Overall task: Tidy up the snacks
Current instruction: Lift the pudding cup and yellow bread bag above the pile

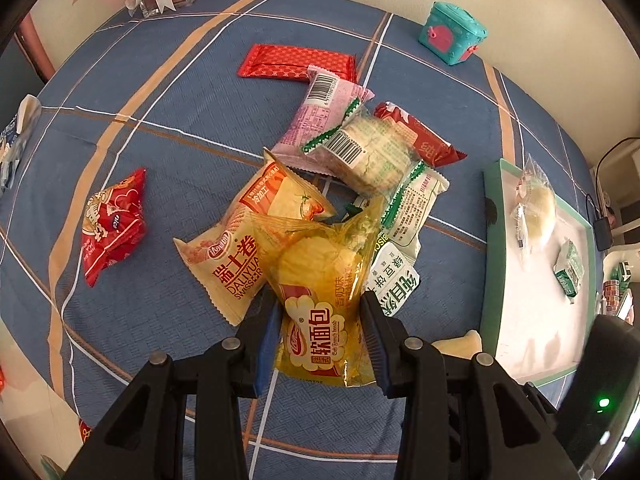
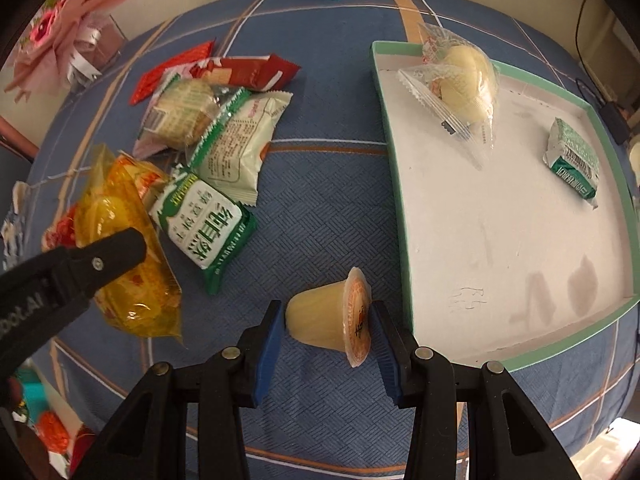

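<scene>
Left gripper (image 1: 322, 336) jaws clamp the yellow bread packet (image 1: 324, 304) amid the snack pile mid-counter — right gripper (image 2: 329, 332) jaws clamp a jelly cup (image 2: 320, 320) beside the tray (image 2: 394, 184), near the counter's right edge.

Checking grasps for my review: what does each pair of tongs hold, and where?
Left tongs grip the yellow bread packet across its lower sides. Right tongs clamp the jelly cup, base and lid.

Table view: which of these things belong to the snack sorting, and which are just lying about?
Part of the job:
- yellow bread pack in the left gripper
- jelly cup in the right gripper
- green-rimmed tray
- red triangular pack
- green pastry pack

Lying about:
- teal toy box
- pink ribbon bouquet
</scene>
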Available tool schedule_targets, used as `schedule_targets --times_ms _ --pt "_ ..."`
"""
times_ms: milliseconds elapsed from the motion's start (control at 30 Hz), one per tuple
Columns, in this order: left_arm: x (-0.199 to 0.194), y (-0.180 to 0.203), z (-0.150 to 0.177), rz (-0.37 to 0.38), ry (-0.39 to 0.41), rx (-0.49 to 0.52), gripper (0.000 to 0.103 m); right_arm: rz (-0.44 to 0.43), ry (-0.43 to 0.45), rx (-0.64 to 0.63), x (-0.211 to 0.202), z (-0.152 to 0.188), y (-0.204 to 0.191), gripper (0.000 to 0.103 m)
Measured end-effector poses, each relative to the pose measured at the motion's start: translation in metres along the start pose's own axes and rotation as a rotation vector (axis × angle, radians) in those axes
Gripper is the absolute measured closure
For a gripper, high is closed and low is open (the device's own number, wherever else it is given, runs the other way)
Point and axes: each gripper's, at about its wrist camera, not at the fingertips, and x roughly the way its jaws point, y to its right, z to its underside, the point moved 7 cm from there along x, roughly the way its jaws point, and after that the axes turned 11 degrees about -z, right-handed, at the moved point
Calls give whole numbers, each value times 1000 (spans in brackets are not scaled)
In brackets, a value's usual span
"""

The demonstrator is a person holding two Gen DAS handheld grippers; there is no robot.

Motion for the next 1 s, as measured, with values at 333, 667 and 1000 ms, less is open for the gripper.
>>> schedule_targets --times_ms 333,667,1000 --pt "3 0 0 -5 -8 2 62 60 -9 -35 14 1 -10 57" --pt "3 5 -1 -13 10 4 62 31 -1 -12 16 -2 -6 58" --pt "-6 -1 0 -17 36 9 62 -39 23 30 3 -8 5 63"
